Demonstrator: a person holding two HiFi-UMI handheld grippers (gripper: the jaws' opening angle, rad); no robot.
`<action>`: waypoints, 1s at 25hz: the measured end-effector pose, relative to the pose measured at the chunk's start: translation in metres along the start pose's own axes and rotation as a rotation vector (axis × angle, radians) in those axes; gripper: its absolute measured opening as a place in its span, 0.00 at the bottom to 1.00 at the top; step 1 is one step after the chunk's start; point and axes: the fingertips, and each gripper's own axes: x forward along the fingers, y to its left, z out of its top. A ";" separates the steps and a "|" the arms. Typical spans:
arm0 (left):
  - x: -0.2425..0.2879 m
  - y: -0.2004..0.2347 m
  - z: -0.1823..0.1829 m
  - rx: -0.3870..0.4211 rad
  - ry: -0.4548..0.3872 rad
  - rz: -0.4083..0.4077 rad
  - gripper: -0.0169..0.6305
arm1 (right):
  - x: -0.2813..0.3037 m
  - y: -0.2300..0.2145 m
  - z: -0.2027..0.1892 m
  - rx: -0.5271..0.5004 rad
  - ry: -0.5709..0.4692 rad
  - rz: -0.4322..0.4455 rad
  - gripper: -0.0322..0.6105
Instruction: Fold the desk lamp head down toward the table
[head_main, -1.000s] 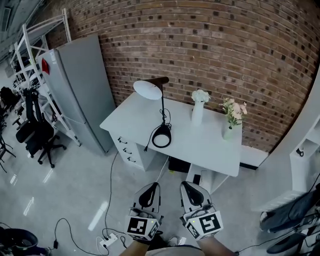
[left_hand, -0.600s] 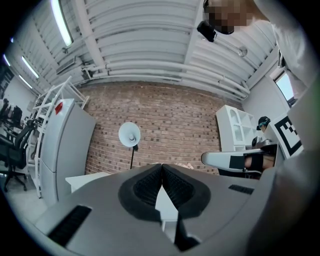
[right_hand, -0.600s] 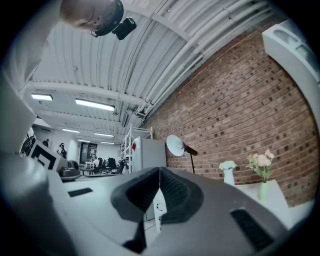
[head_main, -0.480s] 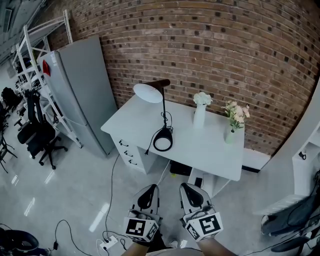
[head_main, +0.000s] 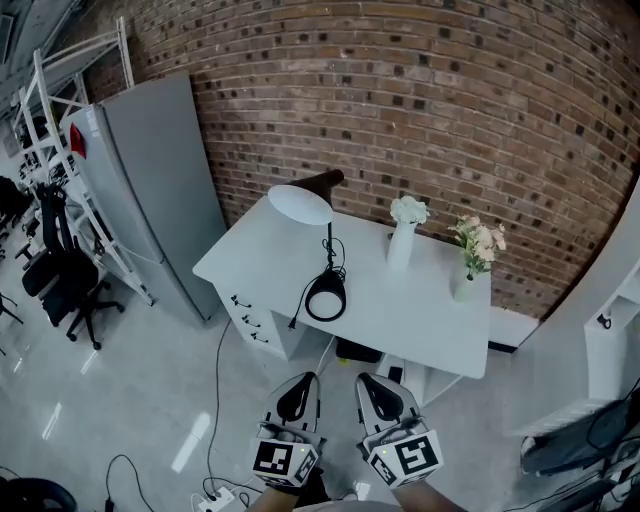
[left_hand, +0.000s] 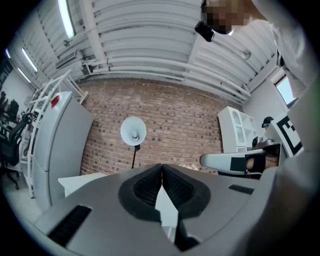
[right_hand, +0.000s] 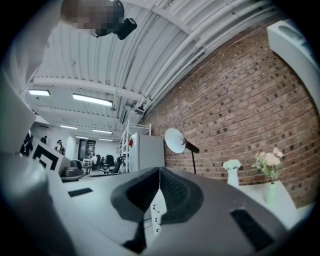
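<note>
A black desk lamp stands on the white desk (head_main: 270, 255), its round base (head_main: 325, 296) near the front edge and its white-lined head (head_main: 300, 203) raised on a thin upright stem. The same lamp head (left_hand: 133, 131) faces me in the left gripper view and the lamp head (right_hand: 175, 140) shows side-on in the right gripper view. My left gripper (head_main: 297, 388) and right gripper (head_main: 375, 388) hover over the floor well short of the desk, side by side. Both have jaws pressed together with nothing between them.
A white vase of white flowers (head_main: 402, 236) and a pale vase of pink flowers (head_main: 472, 258) stand on the desk's right half. A grey cabinet (head_main: 150, 180) flanks the desk's left, with office chairs (head_main: 55, 280) beyond. Cables and a power strip (head_main: 222, 495) lie on the floor.
The view has drawn a little closer to the desk, so lamp and desk sit slightly lower and larger. Both grippers stay shut and side by side.
</note>
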 end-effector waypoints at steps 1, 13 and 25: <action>0.006 0.007 0.000 -0.003 0.001 -0.003 0.04 | 0.009 -0.001 0.000 0.000 0.002 -0.001 0.08; 0.073 0.078 0.003 -0.036 0.012 -0.077 0.04 | 0.112 -0.009 0.005 -0.008 0.007 -0.034 0.08; 0.118 0.124 0.009 -0.071 0.020 -0.173 0.04 | 0.183 -0.009 0.032 -0.053 -0.019 -0.091 0.08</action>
